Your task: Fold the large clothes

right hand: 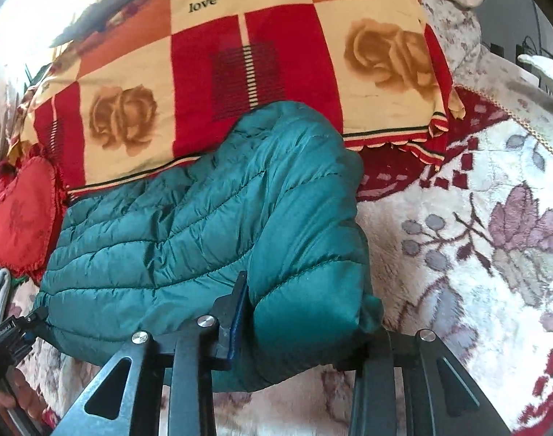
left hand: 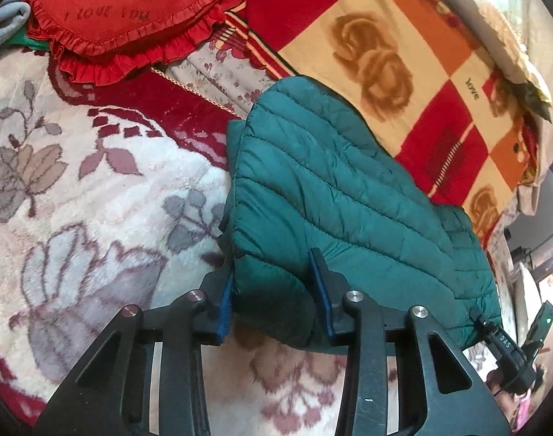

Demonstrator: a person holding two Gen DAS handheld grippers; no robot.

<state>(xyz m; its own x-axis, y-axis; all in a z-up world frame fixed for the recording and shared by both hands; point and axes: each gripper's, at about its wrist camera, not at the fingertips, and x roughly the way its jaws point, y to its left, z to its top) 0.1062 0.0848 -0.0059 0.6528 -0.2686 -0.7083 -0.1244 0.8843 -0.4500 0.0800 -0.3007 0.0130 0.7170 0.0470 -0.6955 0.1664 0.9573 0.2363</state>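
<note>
A teal quilted puffer jacket (left hand: 334, 189) lies folded on a floral plush blanket (left hand: 94, 189). My left gripper (left hand: 272, 290) is shut on the jacket's near left corner, and the padded cloth fills the gap between the blue pads (left hand: 225, 301). In the right wrist view the jacket (right hand: 189, 225) stretches to the left, and my right gripper (right hand: 305, 319) is shut on its near right corner. The cloth bulges over the right finger and hides it; the left finger's blue pad (right hand: 238, 312) shows. Both held corners hang a little above the blanket.
A red heart-shaped cushion (left hand: 131, 11) lies at the far left. A checked red, orange and cream rose blanket (right hand: 261, 54) lies just behind the jacket. The floral blanket (right hand: 476, 236) spreads to the right. The other gripper (left hand: 508, 348) shows at the jacket's far end.
</note>
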